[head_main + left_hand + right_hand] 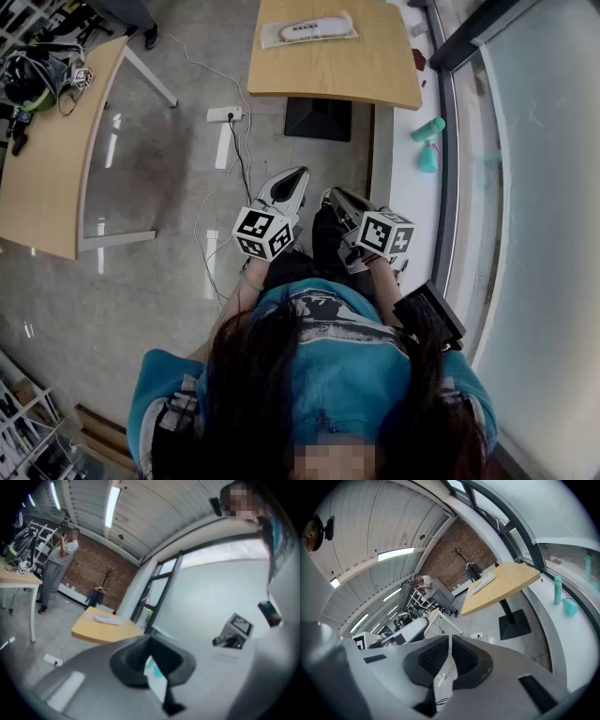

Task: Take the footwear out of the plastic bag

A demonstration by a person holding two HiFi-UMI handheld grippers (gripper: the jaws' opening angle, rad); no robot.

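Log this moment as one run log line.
stage: not started | left gripper: shut, empty | right gripper: shut, empty | bagged footwear: lying on wooden table ahead, untouched

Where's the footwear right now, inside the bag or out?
Inside. The footwear lies flat within the clear bag on the table, with the bag's edges showing around it.

Wooden table point(337, 70) — bagged footwear point(307, 31) on top

I note a white power strip point(224, 113) on the floor point(159, 187) near the black table base point(318, 119), a teal bottle point(427, 128) on the right window ledge point(417, 192), and tangled gear point(37, 75) on the left side table point(47, 178).
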